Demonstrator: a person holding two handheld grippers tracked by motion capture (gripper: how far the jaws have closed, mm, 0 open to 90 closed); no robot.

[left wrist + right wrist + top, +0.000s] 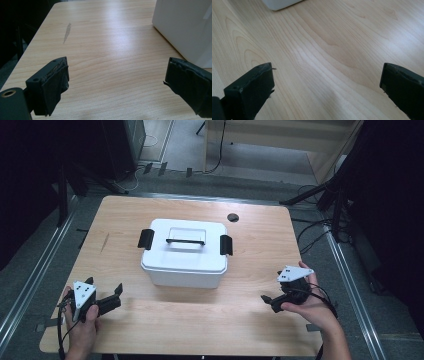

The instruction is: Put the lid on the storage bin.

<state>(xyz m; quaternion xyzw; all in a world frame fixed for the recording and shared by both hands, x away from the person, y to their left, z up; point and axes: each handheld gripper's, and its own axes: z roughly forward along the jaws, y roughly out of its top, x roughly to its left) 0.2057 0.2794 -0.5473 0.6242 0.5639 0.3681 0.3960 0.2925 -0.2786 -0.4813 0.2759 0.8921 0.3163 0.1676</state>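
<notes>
we see the white box (184, 262) standing upright near the middle of the wooden table (250, 320), with its lid on. its long axis runs from left to right across the table, and the black handle (185, 241) on the lid lies along the same direction. one black latch (145, 238) sits on the left short end and another latch (226, 244) on the right short end. our left gripper (116, 296) rests at the near left corner, pointing toward the box, with jaws wide apart and nothing between them. our right gripper (268, 301) is at the near right, also wide and empty, pointing left. both are well apart from the box.
</notes>
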